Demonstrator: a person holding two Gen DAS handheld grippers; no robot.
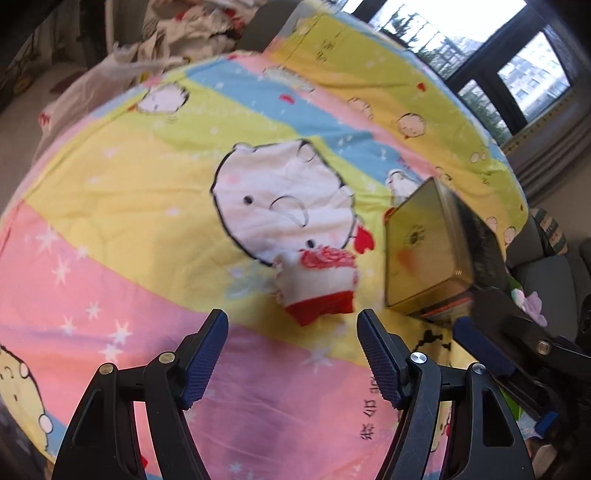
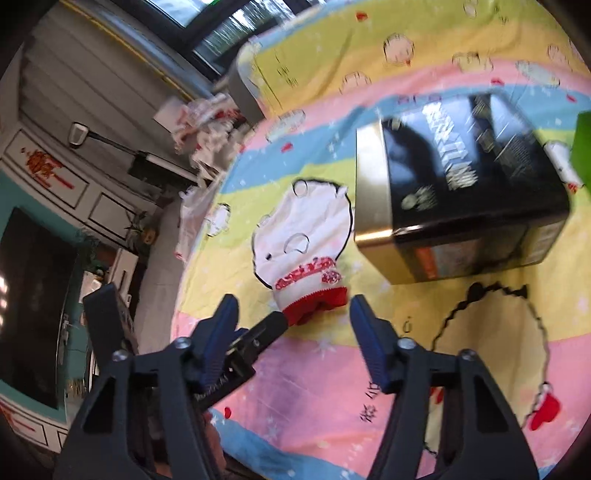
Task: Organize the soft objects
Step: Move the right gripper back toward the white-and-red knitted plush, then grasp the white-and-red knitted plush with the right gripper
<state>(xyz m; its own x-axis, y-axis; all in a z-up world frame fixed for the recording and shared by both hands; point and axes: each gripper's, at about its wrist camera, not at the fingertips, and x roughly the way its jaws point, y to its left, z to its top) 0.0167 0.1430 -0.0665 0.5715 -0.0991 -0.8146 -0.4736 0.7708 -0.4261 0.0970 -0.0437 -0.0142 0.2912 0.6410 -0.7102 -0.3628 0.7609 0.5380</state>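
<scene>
A small white sock with a red patterned band and red cuff (image 1: 317,288) (image 2: 314,290) lies on the cartoon-print quilt (image 1: 110,258) (image 2: 332,369), on top of a printed white figure. My left gripper (image 1: 291,321) is open, and the cuff lies just beyond its fingertips. My right gripper (image 2: 293,306) is also open, with the cuff just ahead of its gap and neither pad pressing on it. In the right wrist view, one left finger (image 2: 267,326) reaches close to the cuff from the left. In the left wrist view, the right gripper (image 1: 480,336) comes in from the right.
A black and gold box (image 1: 421,251) (image 2: 461,184) lies on the quilt right of the sock. A heap of crumpled fabric (image 1: 192,33) (image 2: 210,136) sits at the far end of the bed. The bed's edge, cabinets and a window lie beyond.
</scene>
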